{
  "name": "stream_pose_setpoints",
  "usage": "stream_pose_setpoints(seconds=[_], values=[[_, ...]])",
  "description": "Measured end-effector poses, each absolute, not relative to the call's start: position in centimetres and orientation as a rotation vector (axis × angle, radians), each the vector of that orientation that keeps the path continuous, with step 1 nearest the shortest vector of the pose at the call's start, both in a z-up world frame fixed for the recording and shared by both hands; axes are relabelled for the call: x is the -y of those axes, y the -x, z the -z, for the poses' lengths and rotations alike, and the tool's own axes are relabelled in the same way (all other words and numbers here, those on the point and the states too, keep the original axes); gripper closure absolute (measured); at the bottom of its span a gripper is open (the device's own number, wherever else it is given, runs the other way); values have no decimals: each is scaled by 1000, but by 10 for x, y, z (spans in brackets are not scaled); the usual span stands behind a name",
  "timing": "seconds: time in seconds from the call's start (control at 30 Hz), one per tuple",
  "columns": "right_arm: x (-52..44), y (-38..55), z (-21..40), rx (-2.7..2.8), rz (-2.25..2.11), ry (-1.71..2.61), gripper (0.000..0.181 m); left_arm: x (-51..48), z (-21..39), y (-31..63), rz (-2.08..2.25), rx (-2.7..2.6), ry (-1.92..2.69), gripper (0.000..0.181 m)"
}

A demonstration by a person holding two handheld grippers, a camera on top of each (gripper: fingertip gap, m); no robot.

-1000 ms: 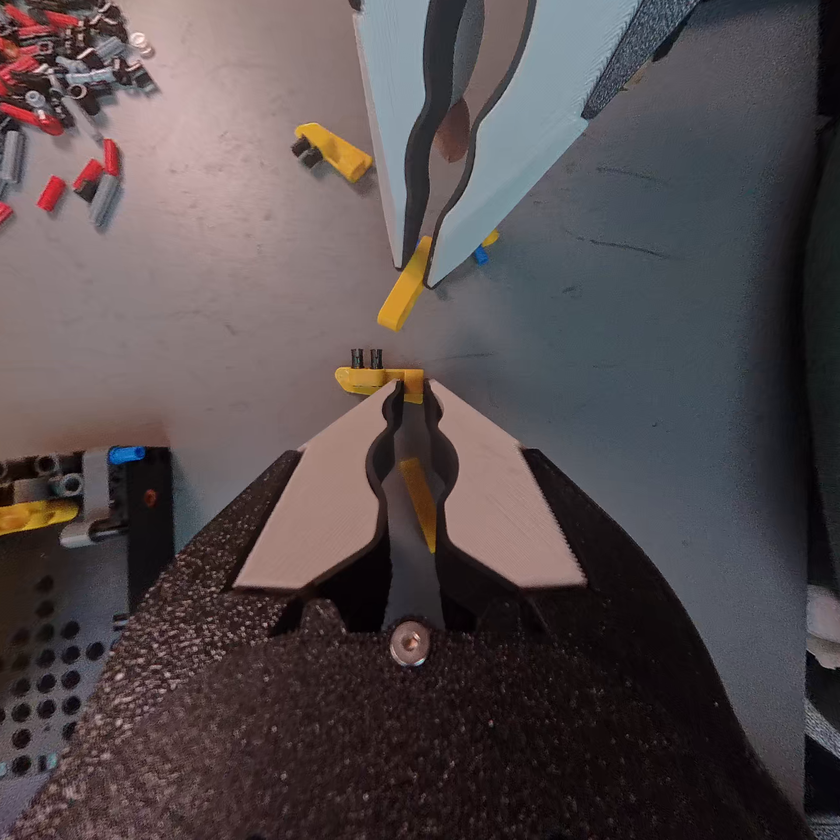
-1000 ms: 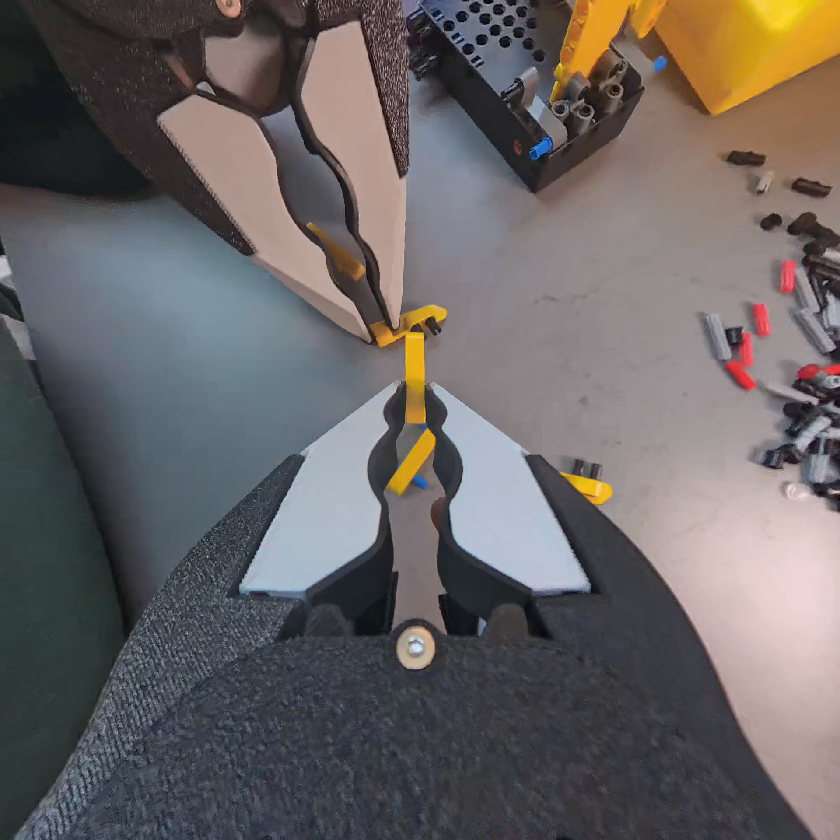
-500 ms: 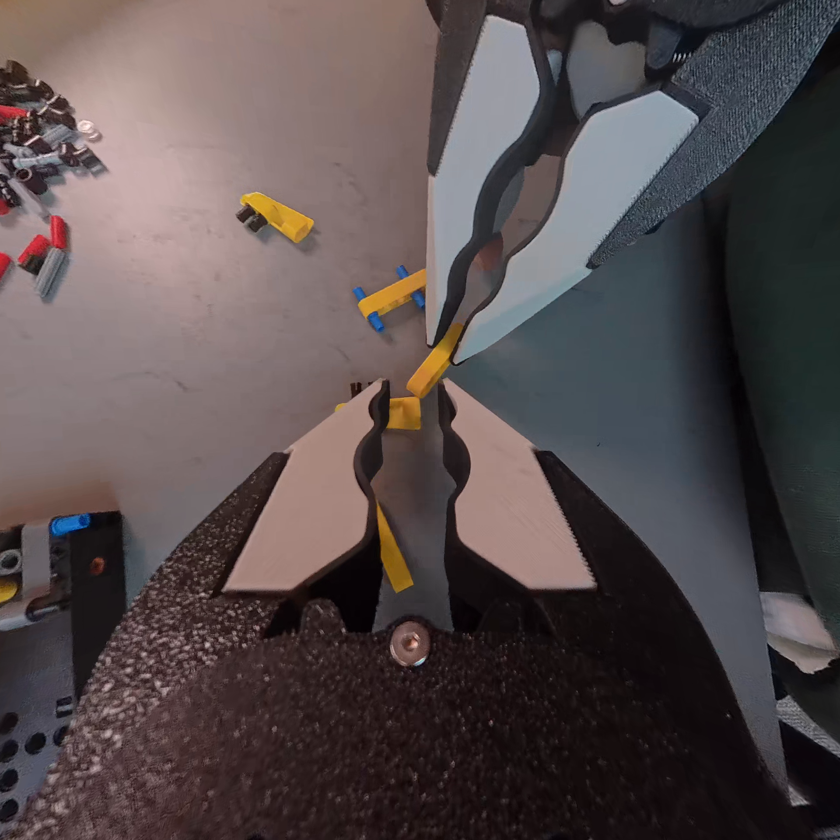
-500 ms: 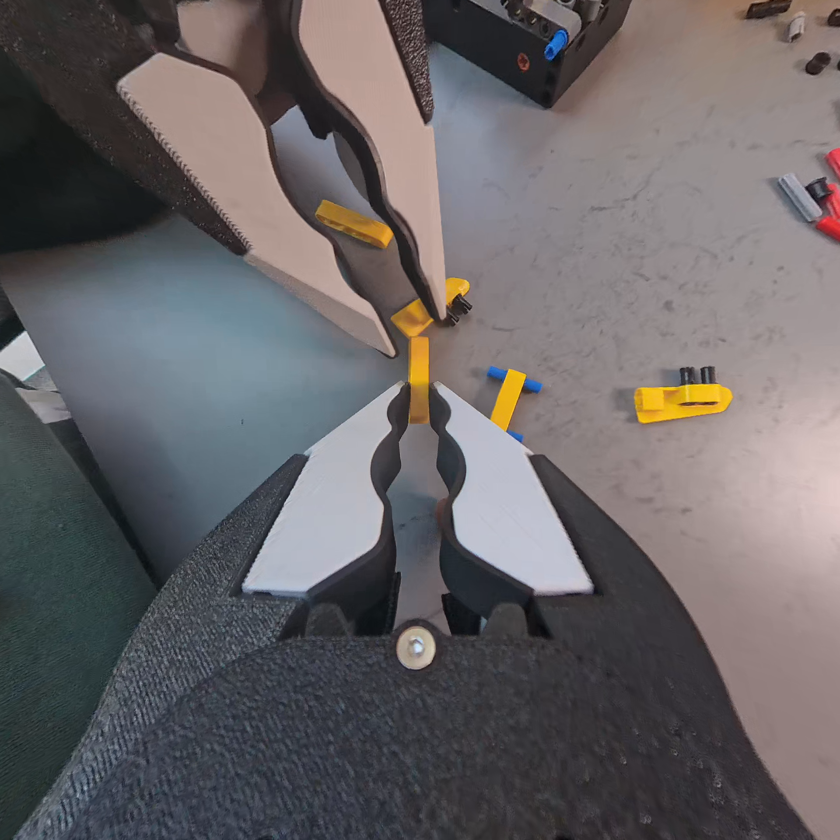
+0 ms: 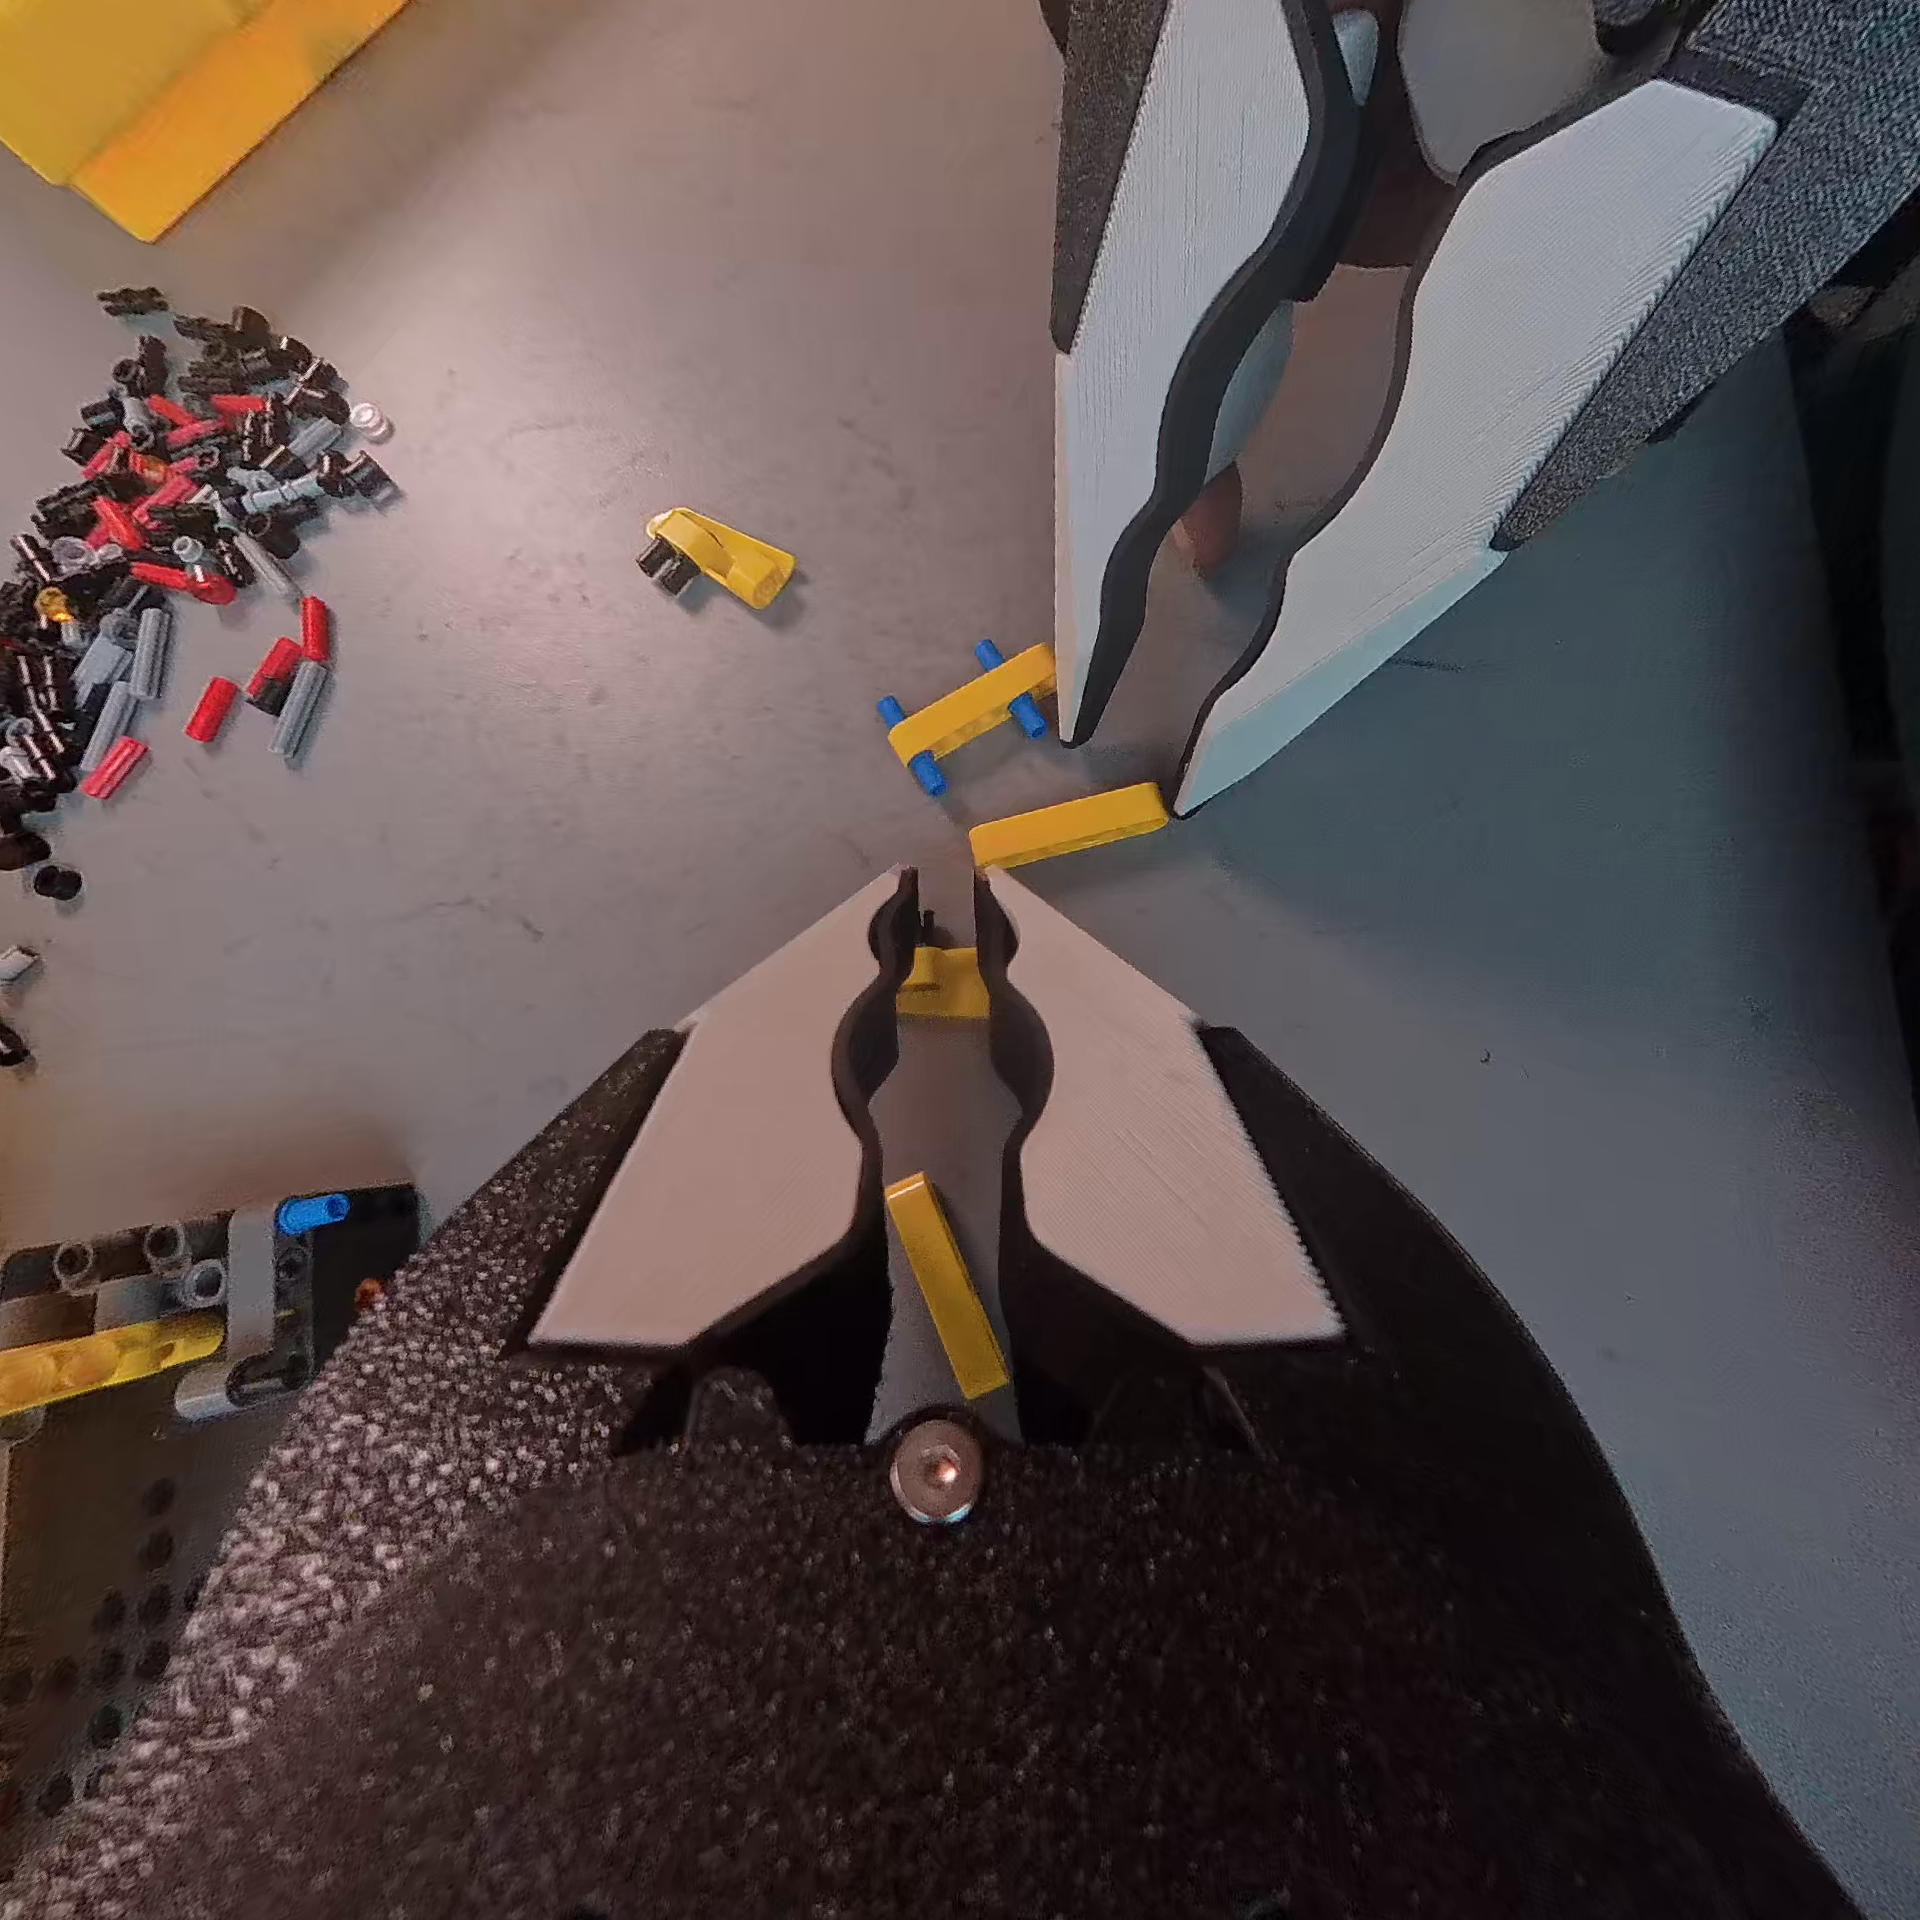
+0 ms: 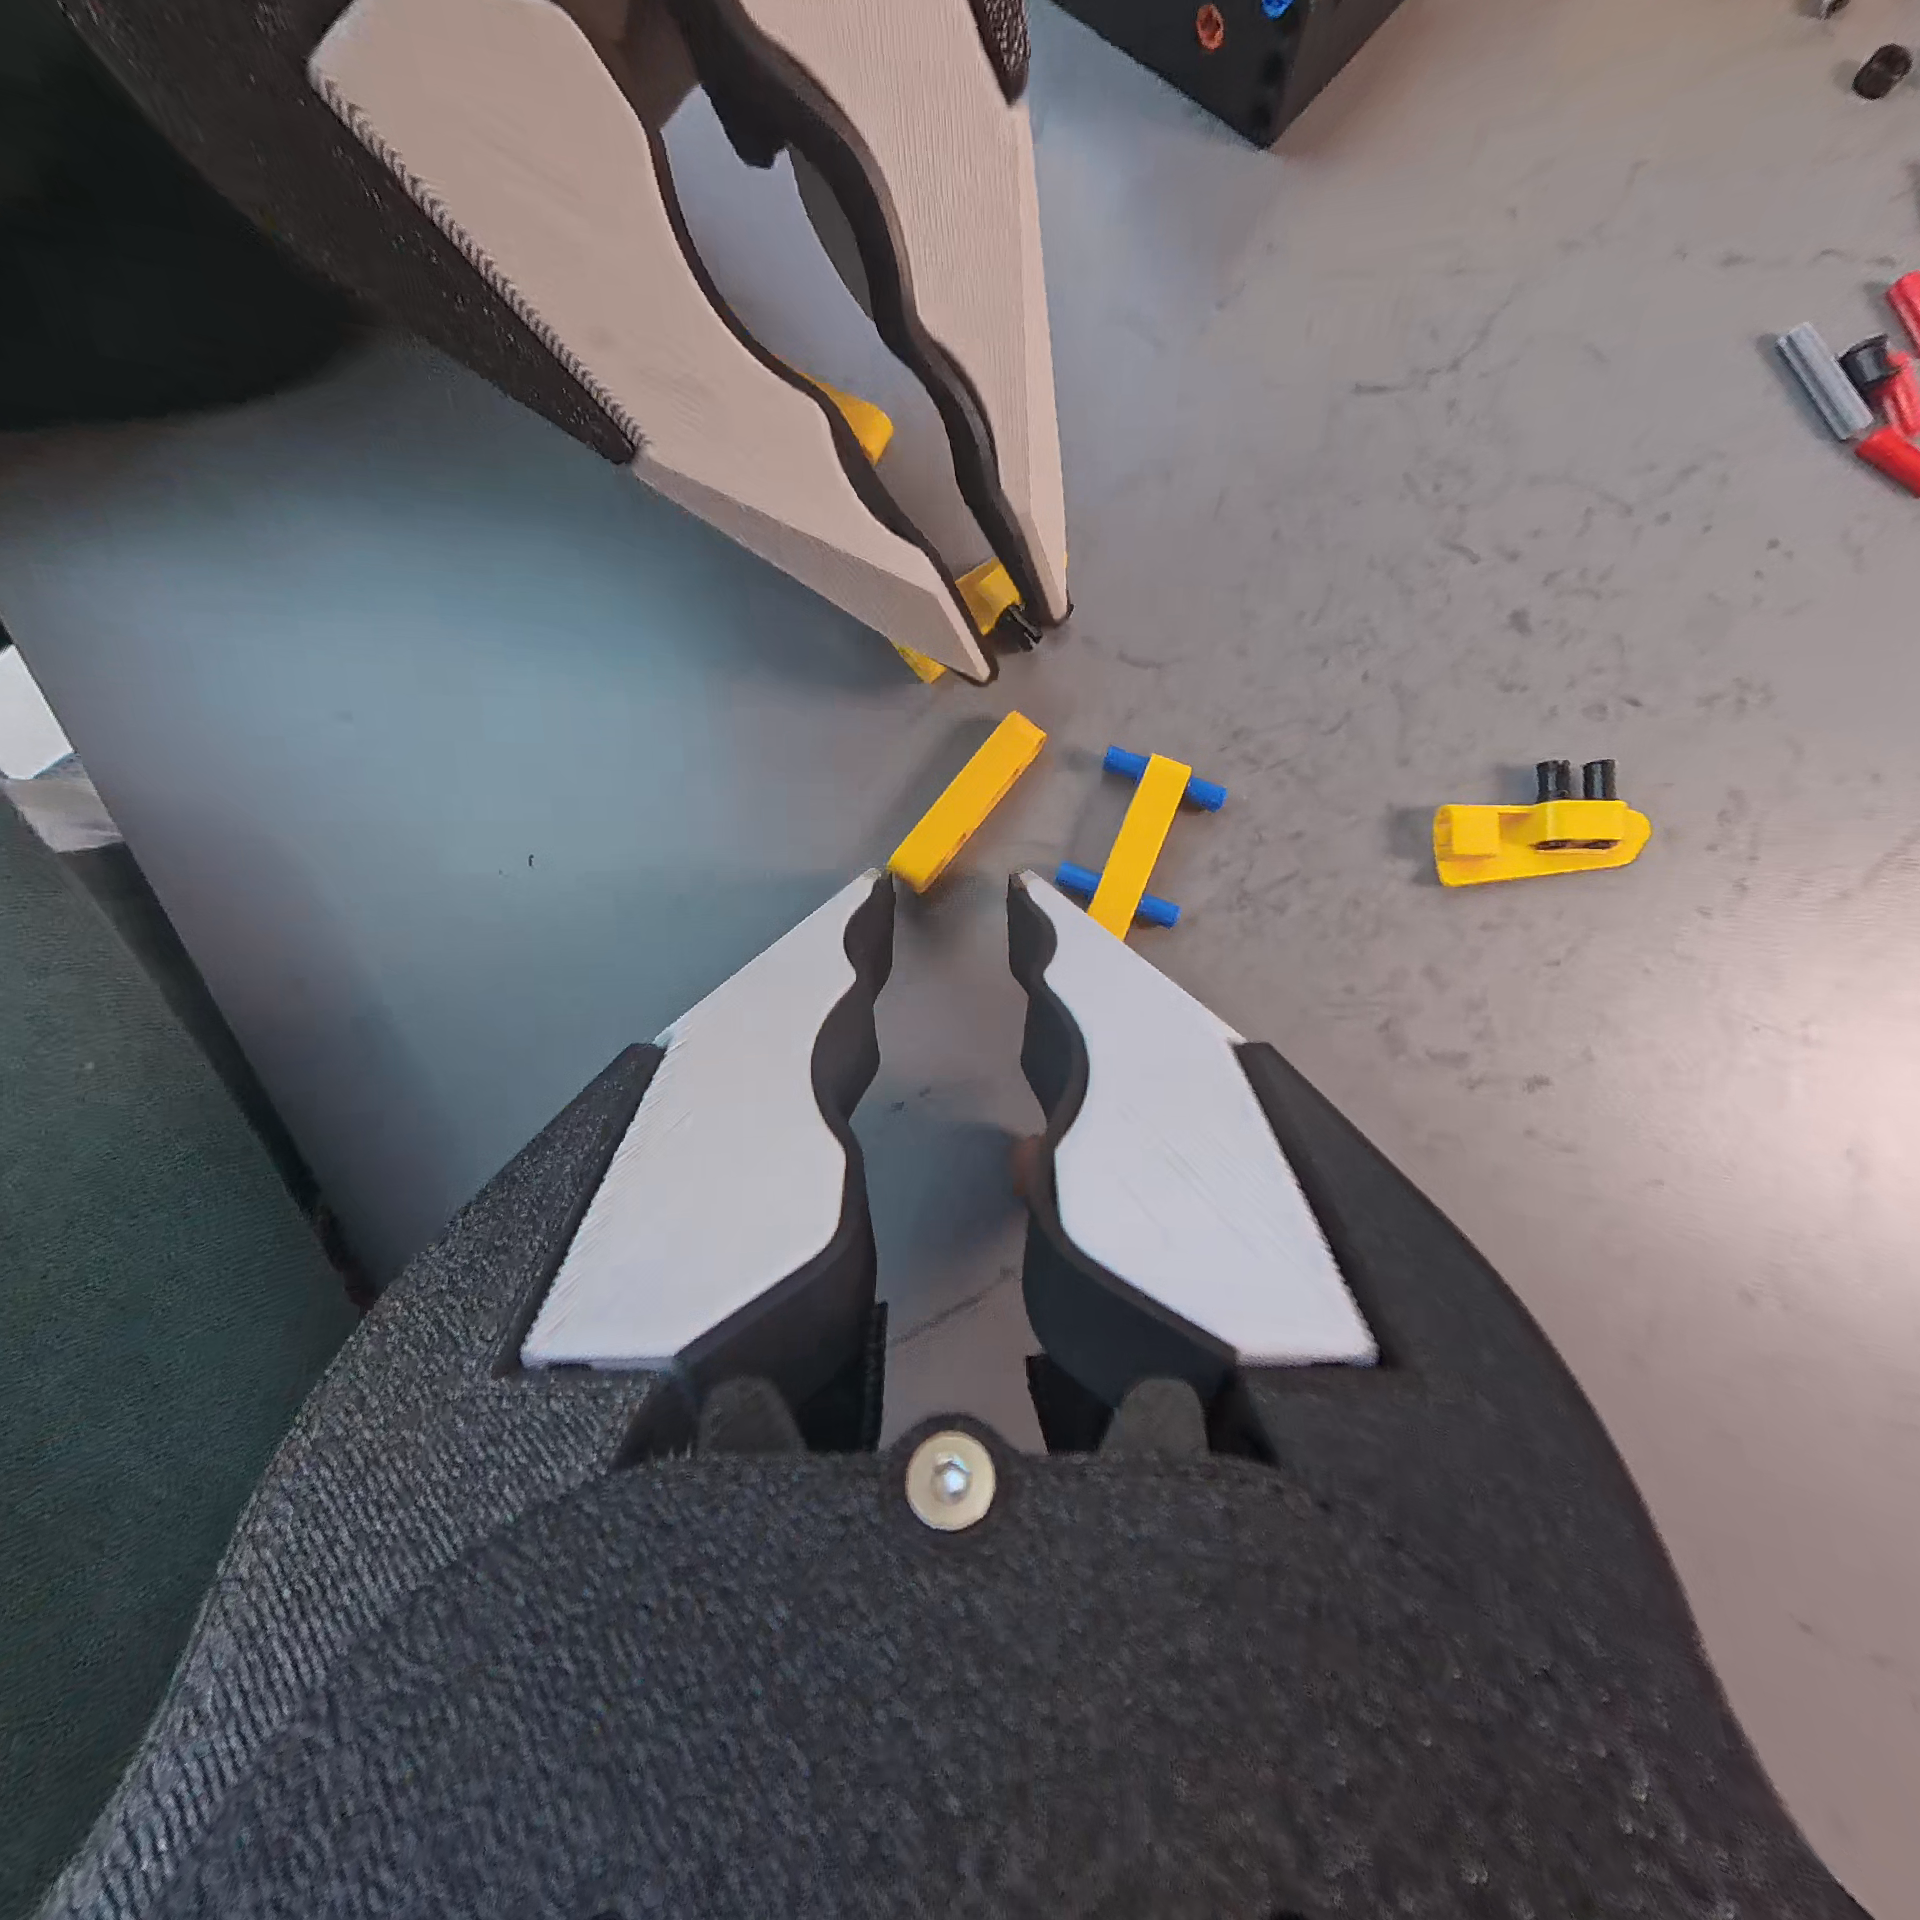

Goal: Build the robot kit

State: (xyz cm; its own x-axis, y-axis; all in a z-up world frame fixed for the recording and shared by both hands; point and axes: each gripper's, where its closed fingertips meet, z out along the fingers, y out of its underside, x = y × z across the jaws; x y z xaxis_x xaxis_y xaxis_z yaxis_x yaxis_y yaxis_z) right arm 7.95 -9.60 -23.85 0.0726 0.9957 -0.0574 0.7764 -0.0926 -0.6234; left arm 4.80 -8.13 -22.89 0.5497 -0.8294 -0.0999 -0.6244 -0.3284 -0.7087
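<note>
Now right tool (image 6: 951, 883) gapes beside a loose yellow beam (image 6: 966, 800)

heap of red, grey and black pins (image 5: 156, 540), black perforated block (image 5: 135, 1455), yellow sheet (image 5: 156, 104) on grey table (image 5: 623, 260)

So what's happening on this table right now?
A person works two handheld grippers over a grey table strewn with small building-toy parts. The left gripper is shut on a yellow piece with black pegs. The right gripper is open and holds nothing; a plain yellow bar lies on the table at its tips. Beside that lie a yellow bar with blue pins and another yellow pegged piece.
</note>
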Motion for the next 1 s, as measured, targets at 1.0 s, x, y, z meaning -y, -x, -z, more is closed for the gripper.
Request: stream_pose_setpoints(seconds=[1.0], values=[[69, -52, 135, 1594, -210, 720, 174, 77, 132, -52, 988, -700, 1763, 174]])
